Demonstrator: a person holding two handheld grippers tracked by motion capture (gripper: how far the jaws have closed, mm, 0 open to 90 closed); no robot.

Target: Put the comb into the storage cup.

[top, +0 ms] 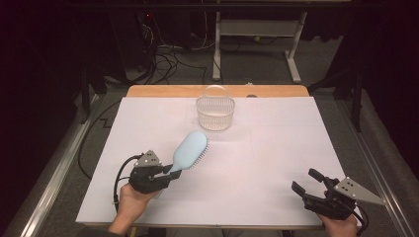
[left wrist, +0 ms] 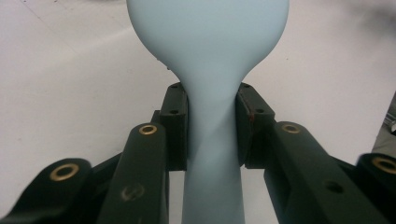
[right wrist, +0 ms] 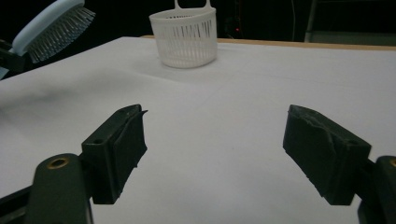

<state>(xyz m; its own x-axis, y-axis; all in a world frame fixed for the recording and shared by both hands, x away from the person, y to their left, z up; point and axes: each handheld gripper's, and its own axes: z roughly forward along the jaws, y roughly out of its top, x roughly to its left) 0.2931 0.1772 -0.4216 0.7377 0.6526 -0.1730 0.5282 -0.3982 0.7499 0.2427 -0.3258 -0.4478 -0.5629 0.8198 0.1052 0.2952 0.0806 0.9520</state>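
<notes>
- Risk: the left gripper (top: 170, 174) holds the pale blue hairbrush (top: 190, 149) only by its narrow handle, with the heavy head far out beyond the jaws. The smooth handle could pivot or slip, tipping the head down toward the surface (top: 276, 163).
- Risk: the white slatted basket (top: 215, 112) looks light and stands loose at upper centre of the high view; a brush arriving low or off-centre could knock it over or push it away.
- In the left gripper view the jaws are closed on either side of the handle neck, both pads touching it, and the head widens above.
- The right gripper (top: 307, 183), at lower right of the high view, has its jaws wide apart and empty, well apart from brush and basket.
</notes>
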